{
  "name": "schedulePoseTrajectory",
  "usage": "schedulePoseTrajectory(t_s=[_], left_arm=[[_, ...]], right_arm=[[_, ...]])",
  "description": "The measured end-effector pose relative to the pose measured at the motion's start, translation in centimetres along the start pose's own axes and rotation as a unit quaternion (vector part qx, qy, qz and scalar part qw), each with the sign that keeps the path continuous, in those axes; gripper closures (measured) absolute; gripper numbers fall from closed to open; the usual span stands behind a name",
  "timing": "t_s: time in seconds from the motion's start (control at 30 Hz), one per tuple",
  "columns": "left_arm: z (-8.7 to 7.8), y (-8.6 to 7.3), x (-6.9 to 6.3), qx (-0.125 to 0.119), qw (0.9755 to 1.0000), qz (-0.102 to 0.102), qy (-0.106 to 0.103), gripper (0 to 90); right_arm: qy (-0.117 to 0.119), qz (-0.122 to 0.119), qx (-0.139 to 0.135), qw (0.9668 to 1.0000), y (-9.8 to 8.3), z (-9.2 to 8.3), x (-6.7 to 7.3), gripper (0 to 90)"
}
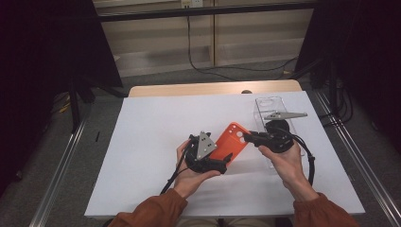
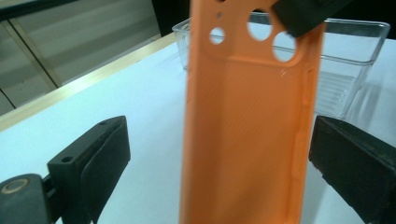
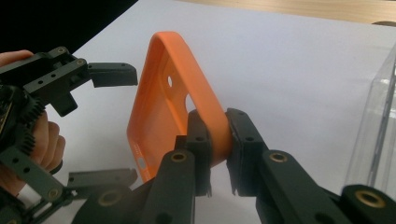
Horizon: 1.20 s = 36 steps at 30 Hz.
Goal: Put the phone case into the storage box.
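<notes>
Case (image 1: 230, 140) pinched at its far end by right hand-held gripper (image 3: 218, 140); left hand-held gripper (image 2: 219, 158) spread around its near end, untouching.

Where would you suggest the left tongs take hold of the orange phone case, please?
Across its lower end, closing on the two long side edges. The phone case stands between the open left tongs, its narrow width spanning their gap, while the right tongs pinch the rim at the camera-hole end.

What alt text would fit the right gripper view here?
The right gripper is clamped on the rim of an orange phone case held above the white table. The left gripper stands open around the case's far end, and a clear plastic box sits at the right edge.
</notes>
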<state>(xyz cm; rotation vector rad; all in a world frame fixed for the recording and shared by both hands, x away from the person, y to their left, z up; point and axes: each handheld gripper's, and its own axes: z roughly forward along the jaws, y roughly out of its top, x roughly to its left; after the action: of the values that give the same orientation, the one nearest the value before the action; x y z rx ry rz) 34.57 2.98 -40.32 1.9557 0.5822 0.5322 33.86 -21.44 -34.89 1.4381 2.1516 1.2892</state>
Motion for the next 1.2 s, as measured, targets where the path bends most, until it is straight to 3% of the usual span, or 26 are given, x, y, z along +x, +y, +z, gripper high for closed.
schedulePoseTrajectory(t_s=[0.17,0.27,0.37,0.5,0.7,0.8,0.9,0.97,1.07,1.2], left_arm=[[-0.1,0.0,1.1,0.004,0.9995,-0.027,-0.013,4.5],[-0.4,0.0,1.2,-0.001,0.9997,-0.023,-0.003,4.4],[-0.7,0.1,1.4,-0.007,0.9994,-0.032,-0.005,4.0],[-1.2,0.1,1.9,-0.004,0.9994,-0.032,0.01,4.0],[-2.1,-0.4,3.2,-0.01,0.9985,-0.047,0.024,4.0],[-2.6,-0.7,3.9,-0.019,0.9975,-0.064,0.024,4.0],[-3.0,-1.1,4.4,-0.052,0.9966,-0.053,0.035,4.0],[-3.3,-1.3,4.6,-0.06,0.9957,-0.049,0.05,4.1],[-3.8,-1.6,5.0,-0.067,0.9937,-0.085,0.03,4.1],[-4.4,-2.1,5.3,-0.076,0.9929,-0.084,0.037,4.1]], right_arm=[[-0.002,-0.006,-0.01,0.9999,0.0,-0.6,-0.3,80.4],[-0.003,-0.007,-0.015,0.9999,-0.1,-0.8,-0.4,80.4],[-0.007,-0.007,-0.019,0.9998,-0.1,-1.1,-0.7,80.4],[-0.014,-0.008,-0.024,0.9996,-0.1,-1.4,-1.0,80.4],[-0.02,-0.009,-0.027,0.9994,-0.1,-1.5,-1.5,80.4],[-0.021,-0.013,-0.029,0.9993,0.0,-1.6,-1.6,80.4],[-0.023,-0.019,-0.032,0.9991,0.1,-1.7,-1.6,80.4],[-0.024,-0.02,-0.033,0.9989,0.2,-1.8,-1.6,80.4],[-0.025,-0.024,-0.038,0.9987,0.3,-2.1,-1.7,80.4],[-0.029,-0.026,-0.043,0.9983,0.5,-2.4,-1.8,80.4]])
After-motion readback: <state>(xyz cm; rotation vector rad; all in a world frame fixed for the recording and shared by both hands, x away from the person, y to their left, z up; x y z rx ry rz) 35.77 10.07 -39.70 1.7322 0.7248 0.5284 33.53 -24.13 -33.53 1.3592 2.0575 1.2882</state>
